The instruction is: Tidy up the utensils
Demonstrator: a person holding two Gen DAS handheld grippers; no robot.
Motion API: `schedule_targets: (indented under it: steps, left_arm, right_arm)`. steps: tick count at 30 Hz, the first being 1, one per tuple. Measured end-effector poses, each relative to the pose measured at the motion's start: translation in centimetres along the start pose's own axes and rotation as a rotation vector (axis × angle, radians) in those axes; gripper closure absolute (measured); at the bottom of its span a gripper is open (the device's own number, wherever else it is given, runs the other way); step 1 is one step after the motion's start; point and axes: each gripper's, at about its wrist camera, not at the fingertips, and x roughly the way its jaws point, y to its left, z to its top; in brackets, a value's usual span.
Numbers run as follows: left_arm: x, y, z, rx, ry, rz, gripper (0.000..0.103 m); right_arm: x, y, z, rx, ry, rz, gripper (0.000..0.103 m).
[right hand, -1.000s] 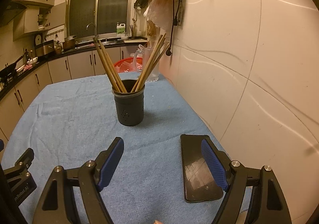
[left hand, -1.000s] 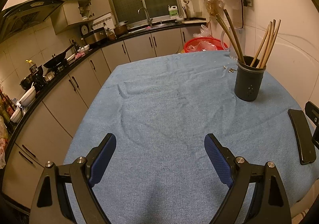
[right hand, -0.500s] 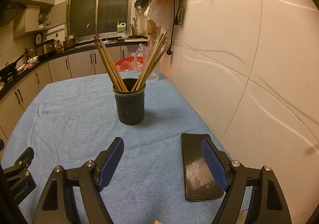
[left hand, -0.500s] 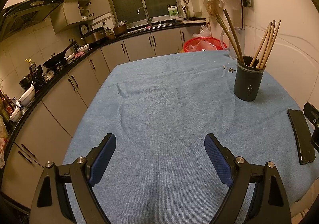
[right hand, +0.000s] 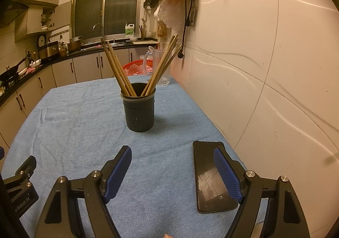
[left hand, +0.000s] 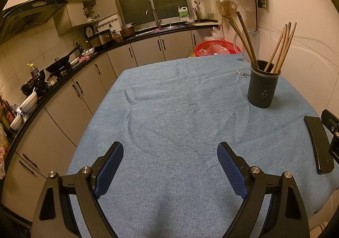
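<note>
A dark round utensil holder (left hand: 263, 86) (right hand: 139, 109) stands upright on the blue tablecloth (left hand: 169, 115) at the right. Several wooden chopsticks (left hand: 280, 47) (right hand: 118, 69) stand in it, fanned to both sides. My left gripper (left hand: 170, 166) is open and empty, low over the cloth near the front edge, well short of the holder. My right gripper (right hand: 172, 169) is open and empty, in front of the holder. Part of the right gripper shows at the right edge of the left wrist view (left hand: 333, 132).
A black phone (right hand: 213, 176) (left hand: 318, 143) lies flat on the cloth by the right finger, near the wall. A clear jug (right hand: 157, 68) and a red basket (left hand: 214, 48) are behind the table. Kitchen counters run along the left.
Both grippers have stayed open. The holder sits slightly farther in both views, so both grippers have drawn back a little.
</note>
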Motion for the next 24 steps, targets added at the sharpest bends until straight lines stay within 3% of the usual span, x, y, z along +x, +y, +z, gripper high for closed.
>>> schedule_targets:
  steps: [19,22,24]
  left_arm:
    - [-0.5,0.5,0.2,-0.02,-0.009,0.015,0.013]
    - [-0.9,1.9,0.5,-0.077,-0.045,0.065,0.013]
    - [0.1,3.7,0.9,-0.121,-0.017,0.057,0.013]
  right_arm:
    - [-0.5,0.2,0.1,-0.002,-0.007,0.007,0.021]
    - [-0.1,0.4,0.3,0.005,0.006,0.023,0.021]
    - [1.0,0.6,0.5,0.013,0.038,0.039,0.021]
